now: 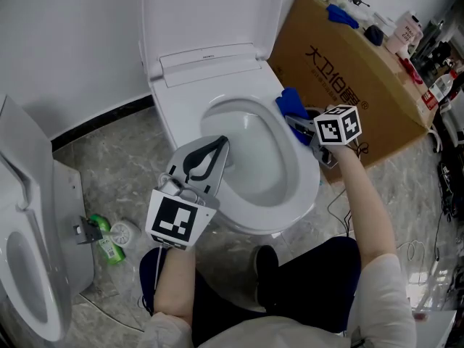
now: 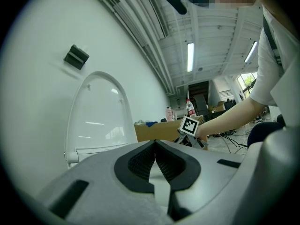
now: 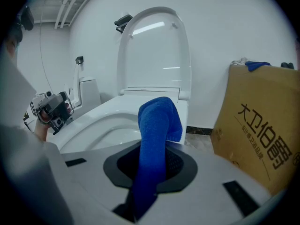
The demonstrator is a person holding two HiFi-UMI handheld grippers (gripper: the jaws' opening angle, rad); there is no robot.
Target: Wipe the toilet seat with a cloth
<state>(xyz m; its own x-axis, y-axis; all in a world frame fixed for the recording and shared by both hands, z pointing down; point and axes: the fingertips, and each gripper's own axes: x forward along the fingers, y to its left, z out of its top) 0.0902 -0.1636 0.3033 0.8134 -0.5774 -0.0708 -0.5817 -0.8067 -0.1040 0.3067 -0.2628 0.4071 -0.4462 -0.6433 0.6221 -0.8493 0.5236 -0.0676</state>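
Cloth point(image 3: 157, 139): blue, its length lying along my right tongs point(image 1: 299, 125), free end towards the raised lid point(image 1: 210, 13), at the toilet seat's point(image 1: 308, 187) right rim.
Right tongs: clamped on the cloth.
Left tongs point(image 2: 154, 144): tips together, nothing between, over the seat's front left.
Room: grey stone floor point(image 1: 109, 151), white wall point(image 1: 65, 42), cardboard box point(image 1: 348, 71) on the right.

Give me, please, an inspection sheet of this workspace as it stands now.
Surface: seat down round the bowl, lid raised.
Job's things: blue cloth at the seat's right rim.
Clutter: green bottle on the floor; bottles and oddments on top of the box.
Grippers: right gripper shut on the cloth; left gripper shut, empty, over the seat's near left side.
Cables: thin wires on the floor by the box.
Surroundings: second toilet at the left; white wall behind.
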